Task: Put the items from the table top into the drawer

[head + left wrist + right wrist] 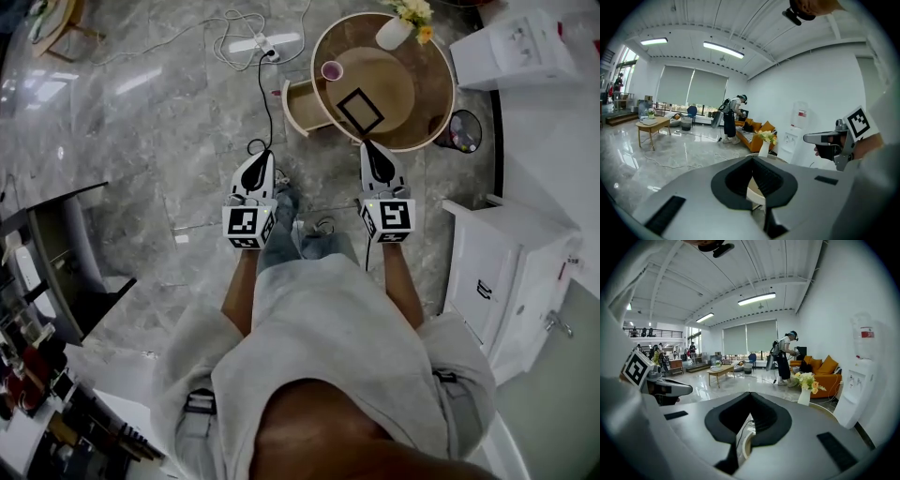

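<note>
Task looks barely begun, if at all: the small purple cup (pixel 332 70), the flat black square frame (pixel 359 111) & the white vase of yellow flowers (pixel 397 30) all sit on the round wooden table (pixel 427 94), apart from one another. The pale wooden drawer (pixel 302 108) stands pulled out at the table's left side in the head view. What shows of it looks empty, tho its back part is under the tabletop. Both the left gripper (pixel 260 153) & the right gripper (pixel 372 145) are held out in front of the person, short of the table, each w/ jaws pressed together & pinching nothing. So every item is left to move; whether the vase counts, can't tell. Surface: smooth light-brown wood w/ a darker rim, uncluttered. Room: glossy grey marble-look floor (pixel 141 122), white power strip (pixel 267 42) w/ cables near the table, dark round bin (pixel 462 131) just beside it, white cabinet (pixel 506 272) at right. Gripper views show a big open hall w/ strip lights, an orange sofa (pixel 827 373), another person (pixel 785 357) standing near it & a white water dispenser (pixel 858 394).
</note>
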A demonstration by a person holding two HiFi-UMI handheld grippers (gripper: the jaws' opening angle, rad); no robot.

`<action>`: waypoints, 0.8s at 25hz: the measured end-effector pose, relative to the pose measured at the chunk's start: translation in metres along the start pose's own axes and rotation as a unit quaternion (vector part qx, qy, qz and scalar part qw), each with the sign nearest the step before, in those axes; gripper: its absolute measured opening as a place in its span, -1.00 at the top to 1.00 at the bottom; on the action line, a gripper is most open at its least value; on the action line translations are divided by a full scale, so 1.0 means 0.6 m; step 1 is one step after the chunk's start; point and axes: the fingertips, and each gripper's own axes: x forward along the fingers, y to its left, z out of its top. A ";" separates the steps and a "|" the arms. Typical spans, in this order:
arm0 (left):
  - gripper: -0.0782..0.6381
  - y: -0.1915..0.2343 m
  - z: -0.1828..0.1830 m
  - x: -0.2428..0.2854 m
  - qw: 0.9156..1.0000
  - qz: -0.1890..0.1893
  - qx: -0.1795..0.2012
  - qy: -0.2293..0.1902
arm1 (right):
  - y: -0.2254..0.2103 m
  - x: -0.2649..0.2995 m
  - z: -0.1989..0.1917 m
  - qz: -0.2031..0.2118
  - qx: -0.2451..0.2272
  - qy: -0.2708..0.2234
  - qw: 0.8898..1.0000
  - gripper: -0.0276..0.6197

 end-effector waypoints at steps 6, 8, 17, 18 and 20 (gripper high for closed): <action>0.74 0.096 -0.082 0.100 0.999 0.013 -0.010 -0.035 | 0.032 0.134 -0.133 0.024 0.007 0.010 1.000 0.84; 0.74 0.110 -0.125 0.144 0.999 0.009 -0.008 -0.047 | 0.042 0.171 -0.187 0.033 0.002 0.007 0.999 0.84; 0.74 0.190 -0.321 0.345 0.993 -0.020 0.037 -0.107 | 0.056 0.322 -0.449 0.042 -0.006 -0.017 0.999 0.84; 0.74 0.199 -0.334 0.363 0.992 -0.024 0.045 -0.115 | 0.058 0.336 -0.474 0.044 -0.008 -0.022 0.999 0.84; 0.74 0.213 -0.354 0.394 0.989 -0.030 0.072 -0.127 | 0.064 0.361 -0.526 0.057 -0.015 -0.030 0.998 0.84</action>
